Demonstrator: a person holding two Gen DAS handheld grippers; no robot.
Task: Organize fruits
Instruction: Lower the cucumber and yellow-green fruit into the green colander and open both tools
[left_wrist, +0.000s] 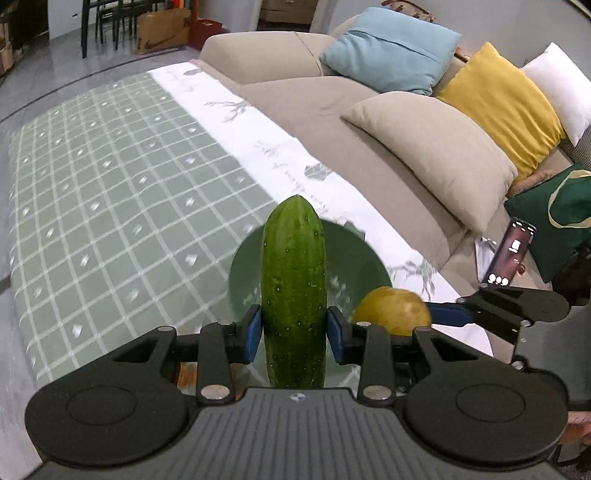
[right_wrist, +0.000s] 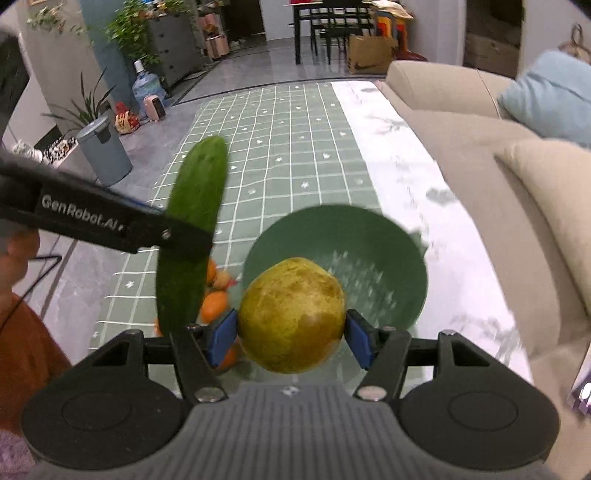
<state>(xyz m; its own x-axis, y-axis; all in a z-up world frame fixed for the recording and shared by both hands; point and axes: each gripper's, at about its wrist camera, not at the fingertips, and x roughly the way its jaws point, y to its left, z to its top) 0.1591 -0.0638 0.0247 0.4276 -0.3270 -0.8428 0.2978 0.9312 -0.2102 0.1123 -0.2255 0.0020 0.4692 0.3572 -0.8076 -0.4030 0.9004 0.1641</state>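
Cucumber (left_wrist: 294, 291) clamped in left gripper (left_wrist: 294, 334); right gripper (right_wrist: 291, 336) pinching pear (right_wrist: 291, 315), both above green bowl (right_wrist: 402, 236).

Both grippers, left gripper (left_wrist: 294, 328) and right gripper (right_wrist: 291, 334), are built from matte black linkages with silver pivot screws, round black discs at either side and a ribbed grey central housing. Blue pads (left_wrist: 252, 334) are fitted on the fingers. White "GenRobot.AI" lettering (right_wrist: 82, 216) is printed on one black arm; an orange-brown sleeve (right_wrist: 26, 354) is seen.
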